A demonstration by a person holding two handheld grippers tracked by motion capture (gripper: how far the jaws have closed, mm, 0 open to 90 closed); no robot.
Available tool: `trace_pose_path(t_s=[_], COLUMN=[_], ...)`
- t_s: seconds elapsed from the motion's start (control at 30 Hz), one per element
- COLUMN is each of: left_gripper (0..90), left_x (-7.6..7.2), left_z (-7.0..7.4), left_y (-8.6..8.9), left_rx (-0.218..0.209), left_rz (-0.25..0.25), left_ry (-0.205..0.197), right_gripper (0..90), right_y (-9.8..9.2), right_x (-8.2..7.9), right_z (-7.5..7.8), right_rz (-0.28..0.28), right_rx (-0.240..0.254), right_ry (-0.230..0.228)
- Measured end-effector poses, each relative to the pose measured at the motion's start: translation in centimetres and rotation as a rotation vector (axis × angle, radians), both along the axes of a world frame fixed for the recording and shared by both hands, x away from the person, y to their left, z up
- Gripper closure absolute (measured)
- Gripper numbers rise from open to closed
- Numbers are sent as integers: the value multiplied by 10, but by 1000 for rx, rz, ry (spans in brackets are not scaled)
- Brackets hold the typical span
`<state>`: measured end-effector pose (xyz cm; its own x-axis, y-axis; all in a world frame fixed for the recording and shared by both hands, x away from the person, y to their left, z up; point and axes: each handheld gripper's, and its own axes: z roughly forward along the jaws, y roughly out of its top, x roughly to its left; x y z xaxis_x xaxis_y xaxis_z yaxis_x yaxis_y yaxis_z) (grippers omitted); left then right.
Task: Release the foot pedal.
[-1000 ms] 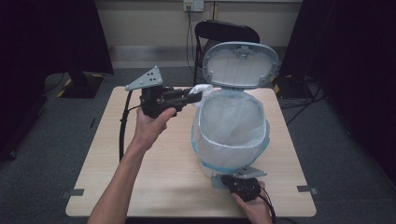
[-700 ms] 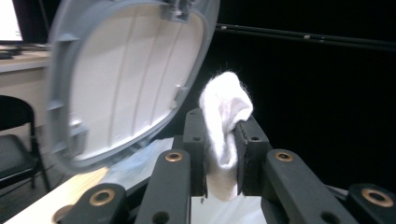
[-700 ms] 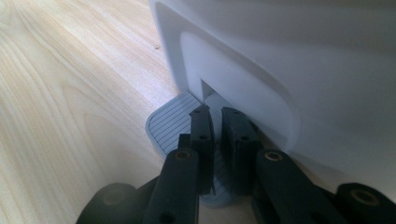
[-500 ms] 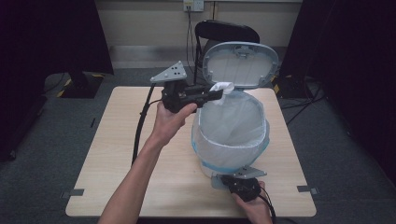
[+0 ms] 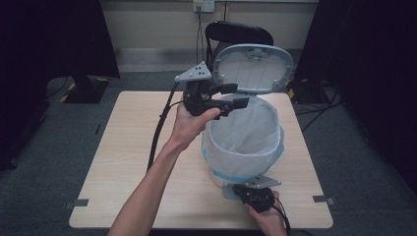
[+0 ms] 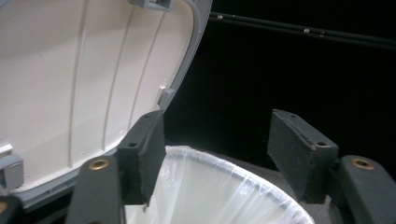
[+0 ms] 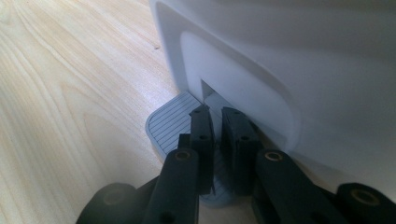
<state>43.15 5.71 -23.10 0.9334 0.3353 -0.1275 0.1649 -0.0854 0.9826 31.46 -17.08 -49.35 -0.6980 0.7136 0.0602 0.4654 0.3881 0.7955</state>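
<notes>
Just now the left gripper (image 5: 235, 97) had its jaws opening, now approx. half apart w/ nothing between them; a sec. earlier they pinched something white, which was gone from them, presumably dropped into the bin. That gripper sat over the bin's (image 5: 244, 147) rear rim, having travelled in from the bin's left side. Right gripper (image 7: 215, 140) jaws were closed, empty, pressing down on the grey pedal (image 7: 170, 123) at the bin's front base, so the lid (image 5: 254, 67) stood upright behind the bin. White liner (image 6: 219, 186) lay just below the left jaws. Bin stood on the table (image 5: 123, 147), nr its right edge.
</notes>
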Motion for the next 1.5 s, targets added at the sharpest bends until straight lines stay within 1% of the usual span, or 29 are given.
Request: trace_pose_path(t_s=[0.03, 0.17, 0.2, 0.27, 0.37, 0.4, 0.43, 0.47, 0.57, 0.63, 0.67, 0.7, 0.73, 0.8, 0.83, 0.87, 0.93, 0.97, 1.07, 1.1, 1.13, 1.17, 1.2, 1.23, 1.3, 1.37, 1.4, 1.43, 1.5], left_gripper=[338, 319, 309, 291, 280, 275, 275, 274, 274, 275, 275, 275, 275, 273, 273, 272, 255, 247, 236, 235, 235, 233, 233, 229, 223, 218, 218, 226, 233], left_x=[-1, -2, -2, -2, -2, -2, -2, -2, -1, 0, -1, -2, -2, -5, -7, -9, -11, -11, -18, -18, -20, -22, -22, -25, -26, -29, -30, -30, -31], left_z=[1, 3, 3, 2, -1, -1, -2, -2, -3, -4, -5, -7, -7, -14, -17, -21, -25, -25, -34, -34, -37, -43, -43, -49, -51, -65, -73, -73, -88], left_y=[3, 11, 17, 20, 35, 35, 44, 44, 61, 72, 77, 87, 87, 105, 110, 117, 126, 126, 146, 146, 150, 158, 158, 167, 170, 179, 182, 182, 186], left_rx=[13, 13, 20, 20, 38, 38, 41, 41, 33, 50, 45, 51, 51, 62, 50, 51, 68, 68, 76, 76, 83, 115, 115, 131, 133, 163, 166, 166, 188], left_rz=[13, 37, 60, 75, 104, 104, 123, 123, 134, 169, 180, 199, 199, 217, 231, 248, 265, 265, 338, 338, 359, 382, 382, 412, 416, 440, 460, 460, 503], left_ry=[-4, -19, -24, -23, -25, -25, -25, -25, -2, -7, -3, -7, -7, 7, 11, 18, 20, 20, 19, 19, 24, 31, 31, 35, 39, 49, 60, 60, 103], right_gripper=[830, 830, 830, 830, 830, 830, 830, 830, 831, 831, 831, 831, 830, 830, 830, 830, 830, 830, 830, 830, 830, 830, 830, 830, 830, 830, 829, 829, 829], right_y=[0, 0, 0, 0, 0, 0, 0, 0, -1, -1, -1, -1, -1, -1, -1, -1, -2, -2, -1, -1, -1, -1, -1, -1, -1, -2, -2, -2, -2], right_x=[0, 0, 0, 0, 0, 0, 0, 0, 0, 0, 0, 0, 0, 0, 0, 1, 1, 1, 0, 0, 1, 0, 0, 0, 1, 1, 1, 1, 0], right_z=[0, 0, 0, 0, 0, 0, 0, 0, 0, 0, 0, 0, 0, 0, 0, 0, 0, 0, 0, 0, 0, 0, 0, 0, 0, -1, -1, -1, -1], right_rz=[0, -1, -1, -1, -2, -2, -2, -2, -1, -5, -5, -4, -4, -4, -4, -2, -3, -3, -7, -7, -7, -9, -9, -6, -6, -6, -5, -5, -9], right_rx=[1, 0, 2, 2, 3, 3, 5, 5, 8, 9, 10, 11, 11, 11, 12, 15, 17, 17, 16, 16, 19, 17, 17, 19, 19, 21, 22, 22, 24], right_ry=[1, 1, 2, 2, 2, 2, 4, 4, 8, 9, 10, 9, 9, 11, 12, 13, 13, 13, 14, 14, 13, 13, 13, 13, 13, 14, 14, 14, 15])
